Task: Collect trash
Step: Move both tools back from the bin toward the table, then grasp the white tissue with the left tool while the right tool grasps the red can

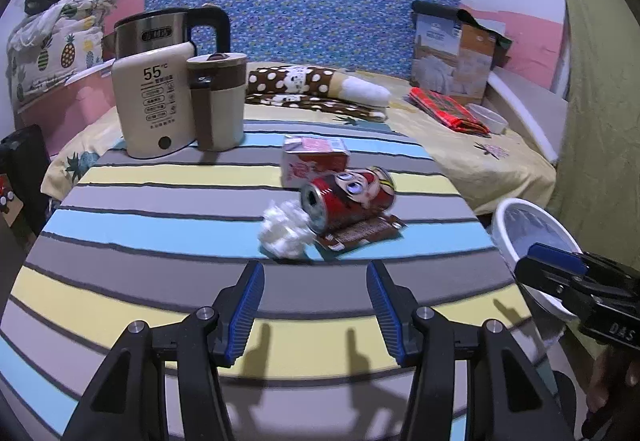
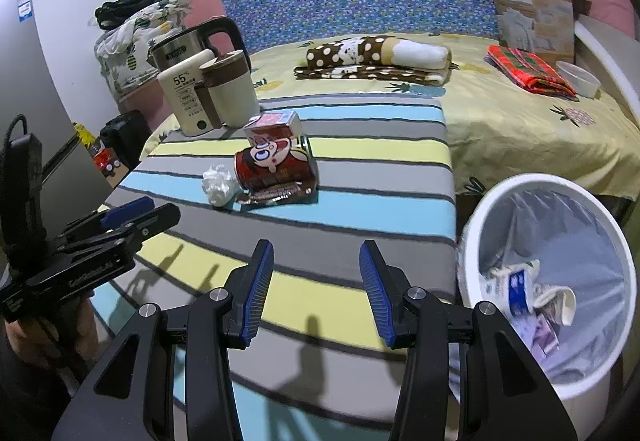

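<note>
Leftmost on the striped tabletop stands a cream electric kettle base marked 55°C with a steel kettle behind it, and just beside it a cream-and-brown lidded mug. Toward the middle lies the trash, bunched together: a crumpled white tissue, touching it a red drink can on its side with a cartoon face, a brown snack wrapper lying partly under the can, and a small pink-and-white carton just behind the can. Nearer the camera, the left gripper hovers over the tabletop with its blue-padded fingers spread wide and nothing between them, short of the tissue. Further right, the right gripper likewise hangs wide apart and empty above the table's near edge. Off the table's right side sits a white trash bin lined with a clear bag, with crumpled paper and packaging inside it. Behind everything, a yellow bedspread carries a spotted brown cushion.
</note>
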Motion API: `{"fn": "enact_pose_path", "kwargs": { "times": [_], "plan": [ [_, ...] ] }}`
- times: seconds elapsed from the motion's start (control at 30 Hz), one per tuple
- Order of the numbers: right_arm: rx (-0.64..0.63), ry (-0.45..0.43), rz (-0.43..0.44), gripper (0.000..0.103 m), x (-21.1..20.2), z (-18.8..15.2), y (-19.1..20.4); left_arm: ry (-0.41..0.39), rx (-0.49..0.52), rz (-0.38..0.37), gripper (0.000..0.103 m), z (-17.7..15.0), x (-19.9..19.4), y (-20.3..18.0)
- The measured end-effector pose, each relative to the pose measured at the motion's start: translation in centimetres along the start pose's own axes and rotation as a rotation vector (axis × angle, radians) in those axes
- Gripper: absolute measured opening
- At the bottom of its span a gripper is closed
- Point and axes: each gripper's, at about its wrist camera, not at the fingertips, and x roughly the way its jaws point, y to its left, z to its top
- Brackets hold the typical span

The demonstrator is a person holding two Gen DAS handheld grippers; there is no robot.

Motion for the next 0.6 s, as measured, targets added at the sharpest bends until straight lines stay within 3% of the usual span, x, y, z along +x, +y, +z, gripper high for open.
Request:
{"fn": "enact_pose_path", "kwargs": {
  "times": [0.6],
  "plan": [
    [-0.024, 0.035, 0.062, 0.047, 5.2, 3.5, -0.7, 0.124, -0.074, 0.019, 0.053, 2.1, 8.4, 2.9]
  ]
}}
